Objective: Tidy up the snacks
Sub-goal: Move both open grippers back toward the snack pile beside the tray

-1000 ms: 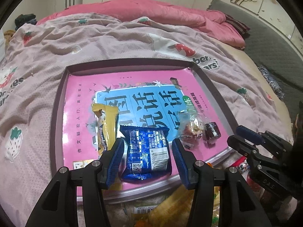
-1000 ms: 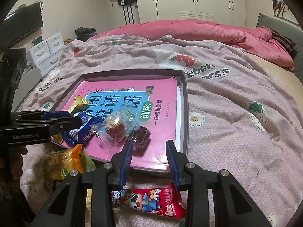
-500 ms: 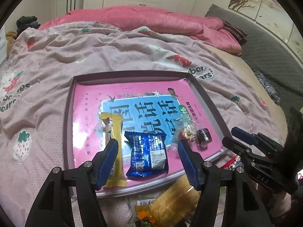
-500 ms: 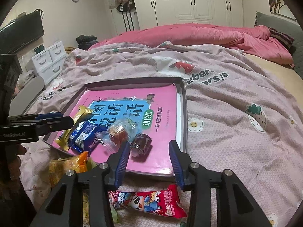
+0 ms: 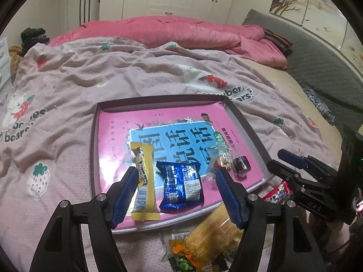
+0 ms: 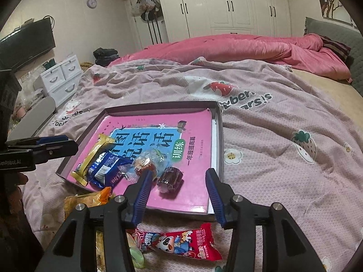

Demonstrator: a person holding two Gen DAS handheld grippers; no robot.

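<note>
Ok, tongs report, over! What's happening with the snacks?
Both tongs open, empty: left tongs, right tongs. Four snacks in the tray. Red packet and orange packet on the blanket. Nothing blocking.

White wardrobe [image 6: 229, 6] behind pink-quilted bed [image 6: 226, 47]

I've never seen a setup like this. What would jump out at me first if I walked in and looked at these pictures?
Probably the bright pink book lying in a shallow tray on the strawberry-print blanket, with a yellow bar, a blue packet, a clear-wrapped sweet and a dark candy lined up on its cover. Next, the two open black tools with blue pads, left tool and right tool, and a red packet on the blanket below the tray.
</note>
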